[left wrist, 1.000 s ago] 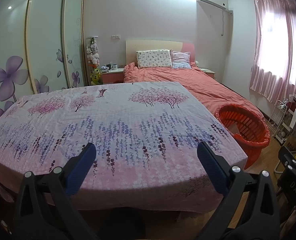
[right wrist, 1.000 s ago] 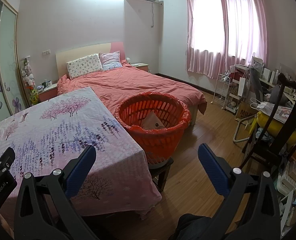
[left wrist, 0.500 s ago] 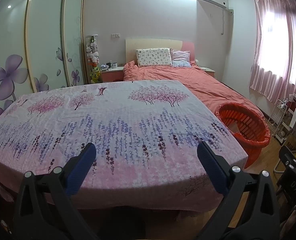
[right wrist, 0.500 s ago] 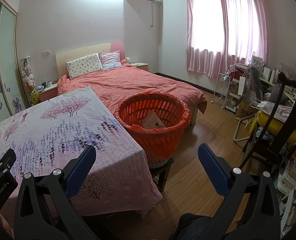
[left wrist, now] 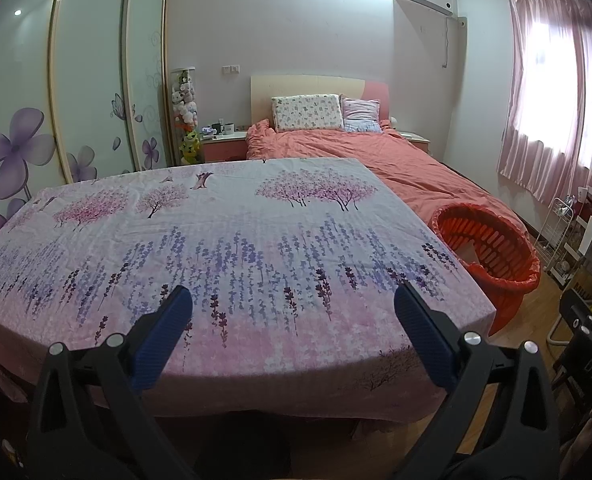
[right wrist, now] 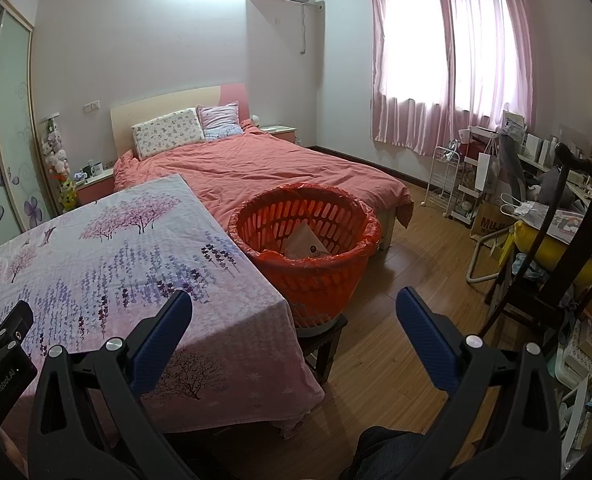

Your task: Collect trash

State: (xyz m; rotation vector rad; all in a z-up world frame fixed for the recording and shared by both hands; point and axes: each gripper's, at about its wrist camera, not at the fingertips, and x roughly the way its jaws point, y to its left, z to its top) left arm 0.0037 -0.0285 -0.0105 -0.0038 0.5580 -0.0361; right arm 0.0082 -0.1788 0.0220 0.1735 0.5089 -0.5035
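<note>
An orange slatted basket lined with an orange bag stands on a low stool at the table's right corner; it also shows in the left wrist view. A white piece of paper trash lies inside it. My left gripper is open and empty, held above the near edge of the table with the floral cloth. My right gripper is open and empty, held before the basket, over the table's corner and the wooden floor. No loose trash shows on the cloth.
A bed with a salmon cover lies behind the table. A dark wooden chair and cluttered shelves stand at the right. A white wire cart is under the pink curtains. Sliding wardrobe doors line the left wall.
The left wrist view has tilted slightly, so the table and bed sit a little higher in frame. The right gripper has barely moved. Both stay open.
</note>
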